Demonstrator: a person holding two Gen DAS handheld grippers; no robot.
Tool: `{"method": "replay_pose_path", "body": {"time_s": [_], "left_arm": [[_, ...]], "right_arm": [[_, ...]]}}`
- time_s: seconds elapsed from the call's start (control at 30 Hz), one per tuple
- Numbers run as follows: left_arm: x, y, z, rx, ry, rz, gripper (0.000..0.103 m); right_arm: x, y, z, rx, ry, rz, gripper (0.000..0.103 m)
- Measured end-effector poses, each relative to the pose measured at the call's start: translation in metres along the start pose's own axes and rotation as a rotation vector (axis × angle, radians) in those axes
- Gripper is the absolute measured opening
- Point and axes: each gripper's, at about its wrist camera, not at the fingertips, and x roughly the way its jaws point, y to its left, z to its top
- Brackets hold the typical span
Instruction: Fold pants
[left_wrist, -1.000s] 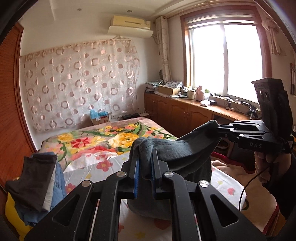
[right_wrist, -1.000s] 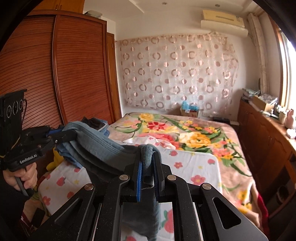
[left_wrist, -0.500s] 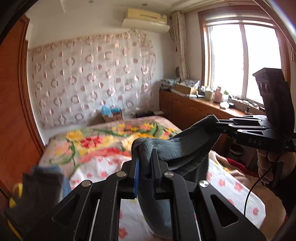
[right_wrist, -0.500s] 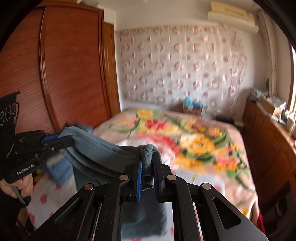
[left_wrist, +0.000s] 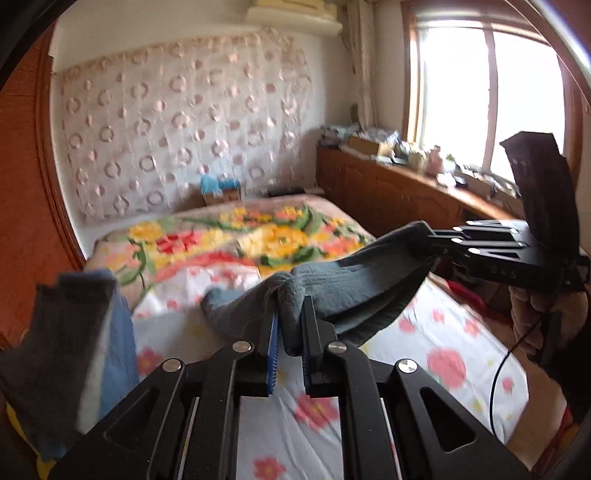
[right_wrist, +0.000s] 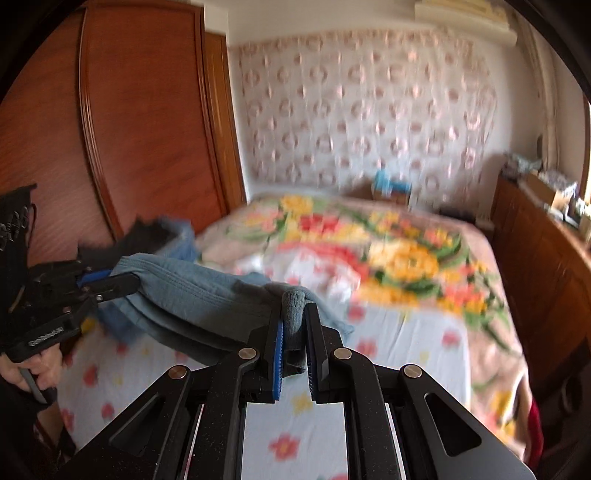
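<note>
The grey-blue pants (left_wrist: 362, 288) hang stretched in the air between both grippers, above the bed. In the left wrist view my left gripper (left_wrist: 290, 315) is shut on a bunched edge of the cloth. My right gripper (left_wrist: 430, 240) clamps the other end at the right, with a hand on its handle. In the right wrist view my right gripper (right_wrist: 294, 314) is shut on a fold of the pants (right_wrist: 184, 291). My left gripper (right_wrist: 122, 282) grips the far end at the left. A loose part of the cloth trails forward over the sheet.
The bed has a white flowered sheet (left_wrist: 424, 350) in front and a bright floral blanket (left_wrist: 236, 240) behind. A stack of folded clothes (left_wrist: 74, 332) sits at the bed's left edge. Wooden wardrobe doors (right_wrist: 147, 129) stand at the left, a low wooden cabinet (left_wrist: 388, 192) under the window at the right.
Both grippers have moved with the pants still clamped. The cloth that hung straight down now swings forward over the sheet. The clothes stack looms larger in the left wrist view.
</note>
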Motion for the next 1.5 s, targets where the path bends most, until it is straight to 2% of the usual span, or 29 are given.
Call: {"method": "replay_pose_path", "body": {"time_s": [0.13, 0.3, 0.33, 0.53, 0.77, 1.07, 1.5], "left_arm": [[-0.007, -0.007, -0.029, -0.033, 0.036, -0.019, 0.011], [-0.015, -0.013, -0.051, -0.054, 0.052, -0.028, 0.011], [-0.015, -0.013, -0.056, -0.05, 0.056, -0.03, 0.011], [-0.023, -0.024, -0.085, -0.044, 0.077, -0.039, 0.011], [-0.036, -0.032, -0.106, -0.049, 0.091, -0.039, 0.011], [-0.042, -0.03, -0.128, -0.075, 0.121, -0.056, 0.011], [-0.045, -0.035, -0.149, -0.095, 0.16, -0.07, 0.011]], "right_arm": [[0.009, 0.01, -0.021, 0.009, 0.075, 0.025, 0.01], [-0.002, 0.022, -0.033, 0.013, 0.093, 0.034, 0.01], [0.0, 0.02, -0.025, 0.01, 0.097, 0.03, 0.01], [-0.002, 0.019, -0.042, 0.038, 0.137, 0.025, 0.01], [-0.011, 0.029, -0.05, 0.05, 0.149, 0.034, 0.01], [-0.007, 0.022, -0.07, 0.085, 0.175, 0.061, 0.01], [0.001, 0.019, -0.071, 0.084, 0.211, 0.064, 0.01]]}}
